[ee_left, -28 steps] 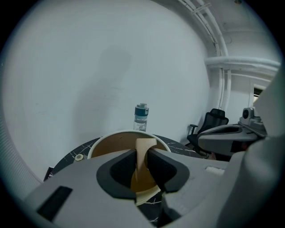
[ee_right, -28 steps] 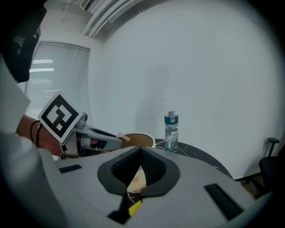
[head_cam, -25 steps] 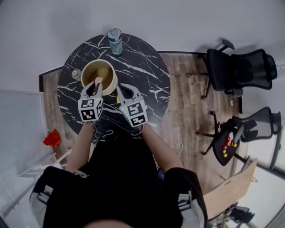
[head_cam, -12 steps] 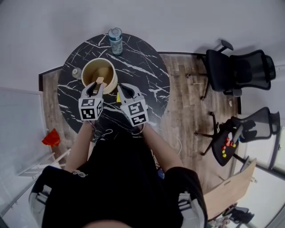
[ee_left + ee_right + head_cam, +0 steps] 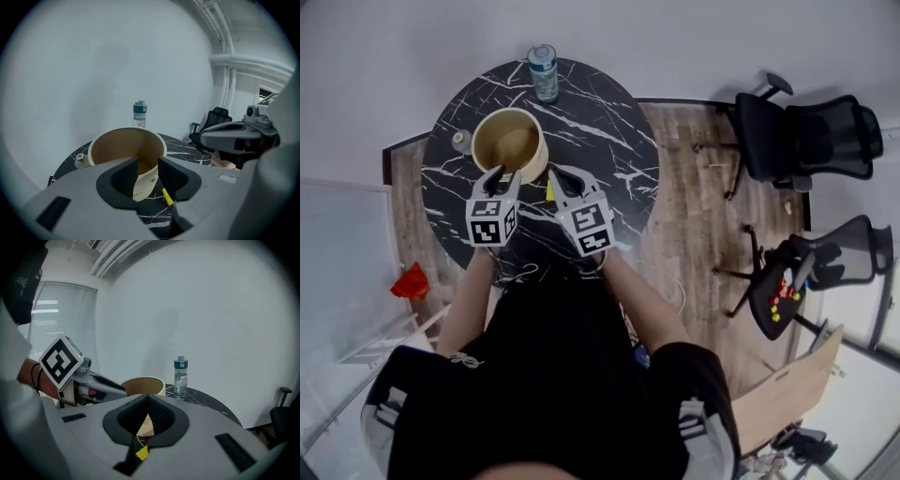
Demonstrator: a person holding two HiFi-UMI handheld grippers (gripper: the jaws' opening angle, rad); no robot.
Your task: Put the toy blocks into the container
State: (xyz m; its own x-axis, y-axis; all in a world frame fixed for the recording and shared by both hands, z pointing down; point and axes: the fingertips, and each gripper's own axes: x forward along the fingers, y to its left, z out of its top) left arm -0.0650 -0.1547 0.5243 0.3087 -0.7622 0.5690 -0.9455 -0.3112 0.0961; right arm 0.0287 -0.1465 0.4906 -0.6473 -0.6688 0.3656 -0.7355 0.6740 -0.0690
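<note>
The left gripper (image 5: pixel 503 174) hangs at the near rim of the container (image 5: pixel 511 142), its jaws just opened apart with nothing between them, probably for a drop, while the right gripper (image 5: pixel 555 178), jaws together and empty, hovers by the yellow block (image 5: pixel 549 191) on the desk (image 5: pixel 600 122).

one round black table (image 5: pixel 600 159) fills the upper left of the head view. on it stand one tan container (image 5: pixel 542 150), one water bottle (image 5: pixel 544 73), one small cap (image 5: pixel 461 142) and one yellow block (image 5: pixel 549 190). two grippers at centre: left gripper (image 5: pixel 504 174), right gripper (image 5: pixel 560 176). two black office chairs at the right, upper (image 5: pixel 806 136) and lower (image 5: pixel 839 253). one red thing (image 5: pixel 411 281) at the left edge.
</note>
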